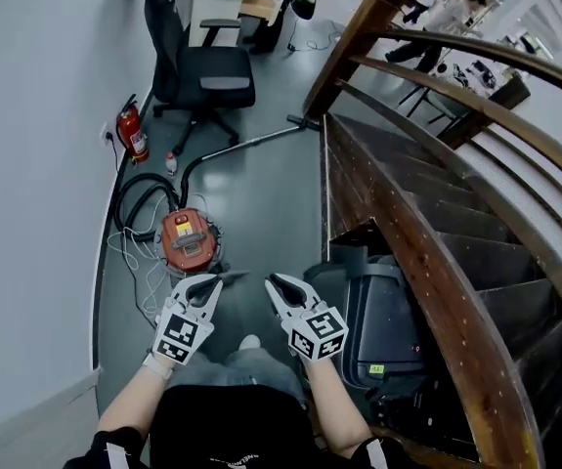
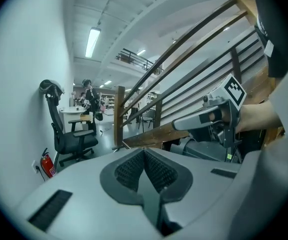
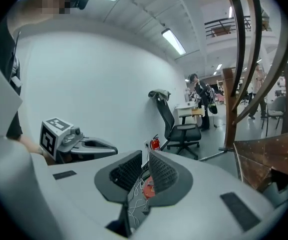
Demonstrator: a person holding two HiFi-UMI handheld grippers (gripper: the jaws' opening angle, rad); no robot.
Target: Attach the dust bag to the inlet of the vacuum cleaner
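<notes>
The orange vacuum cleaner (image 1: pixel 187 240) sits on the grey floor below me, with its black hose (image 1: pixel 139 198) looped behind it. A sliver of the vacuum cleaner (image 3: pixel 149 186) shows through the right gripper's jaws. No dust bag shows in any view. My left gripper (image 1: pixel 202 286) hangs in the air above the floor, just right of the vacuum, its pads pressed together with nothing in them (image 2: pixel 144 150). My right gripper (image 1: pixel 279 286) is beside it at the same height. Its jaws stand a narrow slit apart and hold nothing (image 3: pixel 145 154).
A wooden staircase (image 1: pixel 427 223) with curved rails fills the right side, with a dark case (image 1: pixel 383 325) under it. A black office chair (image 1: pixel 207 76) and a red fire extinguisher (image 1: pixel 132 133) stand by the left wall. The vacuum's wand (image 1: pixel 251 143) and a white cable (image 1: pixel 134 262) lie on the floor.
</notes>
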